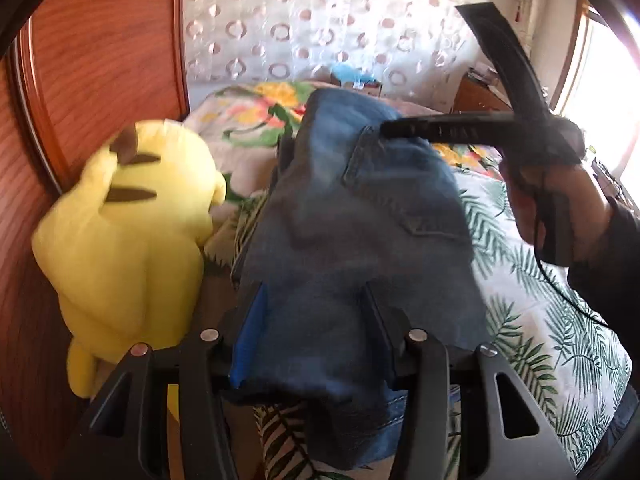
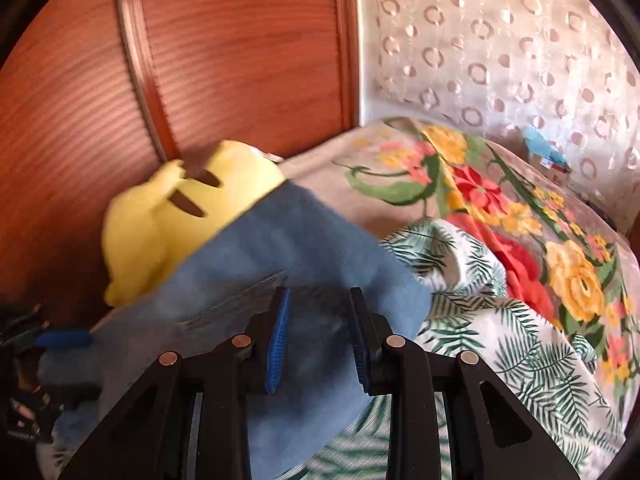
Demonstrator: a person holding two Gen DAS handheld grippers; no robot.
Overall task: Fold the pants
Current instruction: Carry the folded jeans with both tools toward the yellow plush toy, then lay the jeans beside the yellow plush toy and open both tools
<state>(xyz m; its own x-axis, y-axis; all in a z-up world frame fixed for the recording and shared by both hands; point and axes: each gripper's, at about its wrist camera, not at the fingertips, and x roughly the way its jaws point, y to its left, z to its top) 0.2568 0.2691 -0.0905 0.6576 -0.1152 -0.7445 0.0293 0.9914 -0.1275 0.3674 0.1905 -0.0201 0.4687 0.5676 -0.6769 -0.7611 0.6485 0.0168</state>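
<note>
The left gripper point(image 1: 316, 320) has its fingers closed on a thick fold of the jeans point(image 1: 352, 240), denim bunched between the pads and spilling over them. The right gripper point(image 2: 318, 340) likewise clamps the jeans point(image 2: 280, 264), its fingers partly apart around the cloth. The jeans hang raised above the bed point(image 2: 520, 340), their long axis running away from the left camera toward the curtain point(image 1: 320, 20). A yellow plush point(image 1: 124, 232) sits beside them against the wooden wardrobe point(image 1: 100, 60).
</note>
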